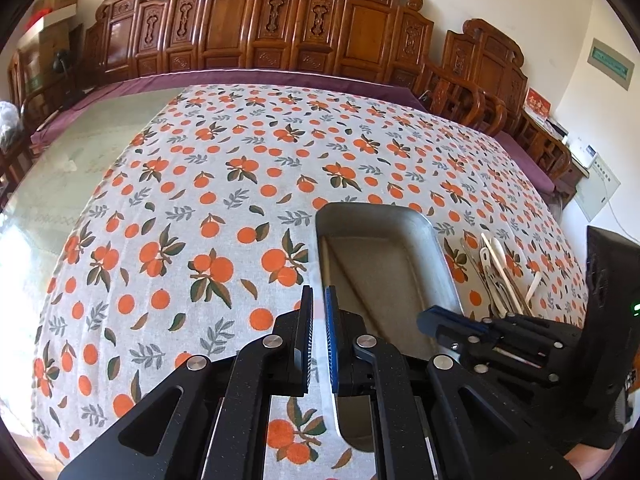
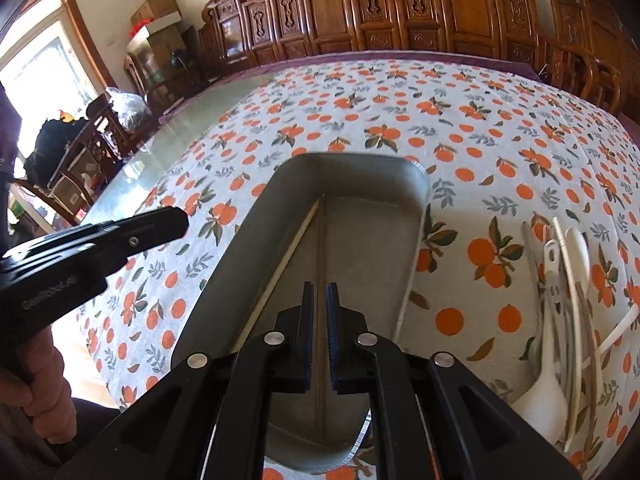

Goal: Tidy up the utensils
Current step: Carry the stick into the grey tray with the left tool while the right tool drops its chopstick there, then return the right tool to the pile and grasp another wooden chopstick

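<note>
A metal tray (image 2: 416,216) lies on the orange-print tablecloth, also in the left wrist view (image 1: 440,256). Two wooden chopsticks lie in it: one (image 2: 280,264) along the left wall, one (image 2: 319,248) down the middle. My right gripper (image 2: 319,300) hovers over the tray, jaws narrowly apart around the middle chopstick; I cannot tell if it grips it. My left gripper (image 1: 319,304) is narrowly open and empty, just left of the tray's rim. A pile of white spoons and utensils (image 2: 568,300) lies right of the tray, also in the left wrist view (image 1: 500,272).
Carved wooden chairs (image 1: 280,28) line the far side of the table. A glass-topped strip (image 1: 60,168) of table lies left of the cloth. The left gripper shows in the right wrist view (image 2: 120,236), the right gripper in the left wrist view (image 1: 480,332).
</note>
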Demonstrator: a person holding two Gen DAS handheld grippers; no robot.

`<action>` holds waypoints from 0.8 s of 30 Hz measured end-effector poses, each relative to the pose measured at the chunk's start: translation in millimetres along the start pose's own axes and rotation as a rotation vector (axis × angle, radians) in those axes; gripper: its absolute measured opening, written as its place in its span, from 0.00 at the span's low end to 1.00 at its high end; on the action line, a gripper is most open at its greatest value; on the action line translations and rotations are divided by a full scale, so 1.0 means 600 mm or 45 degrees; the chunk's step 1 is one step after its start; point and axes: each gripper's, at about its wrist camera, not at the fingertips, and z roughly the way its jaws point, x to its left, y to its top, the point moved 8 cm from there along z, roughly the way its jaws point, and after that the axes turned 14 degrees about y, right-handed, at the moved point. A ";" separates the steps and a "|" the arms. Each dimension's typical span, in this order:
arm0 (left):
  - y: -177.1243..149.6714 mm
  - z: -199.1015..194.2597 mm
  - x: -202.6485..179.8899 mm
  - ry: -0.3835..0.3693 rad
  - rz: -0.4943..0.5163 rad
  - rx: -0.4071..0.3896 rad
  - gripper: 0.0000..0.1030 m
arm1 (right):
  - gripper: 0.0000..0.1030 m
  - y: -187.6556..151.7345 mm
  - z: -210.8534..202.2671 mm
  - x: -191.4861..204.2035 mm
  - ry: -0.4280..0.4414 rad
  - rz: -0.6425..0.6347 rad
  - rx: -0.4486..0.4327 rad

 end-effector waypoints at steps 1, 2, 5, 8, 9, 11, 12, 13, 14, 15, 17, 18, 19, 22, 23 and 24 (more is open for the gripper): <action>0.001 -0.001 -0.003 0.003 0.002 -0.003 0.05 | 0.08 0.003 -0.010 -0.001 0.003 -0.008 -0.013; 0.001 -0.002 -0.008 0.005 0.009 -0.004 0.05 | 0.08 0.006 -0.027 -0.002 0.006 -0.030 -0.033; 0.000 -0.008 -0.030 -0.006 0.042 -0.016 0.22 | 0.08 0.010 -0.080 -0.018 -0.030 -0.072 -0.079; 0.001 -0.018 -0.054 -0.017 0.078 -0.035 0.31 | 0.08 0.009 -0.135 -0.048 -0.068 -0.078 -0.122; 0.000 -0.021 -0.062 -0.027 0.086 -0.037 0.35 | 0.08 0.008 -0.155 -0.063 -0.088 -0.079 -0.134; 0.000 -0.027 -0.077 -0.039 0.103 -0.043 0.46 | 0.08 0.004 -0.184 -0.088 -0.132 -0.081 -0.148; -0.001 -0.031 -0.085 -0.044 0.114 -0.048 0.49 | 0.08 0.000 -0.199 -0.102 -0.154 -0.087 -0.152; -0.001 -0.034 -0.090 -0.048 0.121 -0.052 0.51 | 0.08 -0.005 -0.209 -0.112 -0.174 -0.092 -0.153; -0.001 -0.038 -0.098 -0.052 0.129 -0.060 0.59 | 0.08 -0.012 -0.220 -0.125 -0.199 -0.101 -0.150; 0.000 -0.042 -0.104 -0.051 0.130 -0.068 0.66 | 0.08 -0.021 -0.229 -0.139 -0.227 -0.113 -0.143; -0.001 -0.048 -0.114 -0.057 0.138 -0.076 0.70 | 0.08 -0.038 -0.241 -0.164 -0.268 -0.120 -0.131; -0.001 -0.051 -0.122 -0.067 0.146 -0.079 0.73 | 0.08 -0.044 -0.244 -0.174 -0.277 -0.115 -0.123; -0.002 -0.054 -0.131 -0.072 0.155 -0.083 0.75 | 0.10 -0.054 -0.247 -0.187 -0.290 -0.113 -0.113; -0.006 -0.061 -0.154 -0.081 0.186 -0.096 0.77 | 0.17 -0.078 -0.251 -0.215 -0.314 -0.111 -0.088; -0.008 -0.062 -0.160 -0.084 0.193 -0.095 0.77 | 0.17 -0.086 -0.250 -0.224 -0.319 -0.106 -0.077; -0.011 -0.063 -0.170 -0.092 0.205 -0.092 0.77 | 0.17 -0.094 -0.248 -0.232 -0.323 -0.097 -0.064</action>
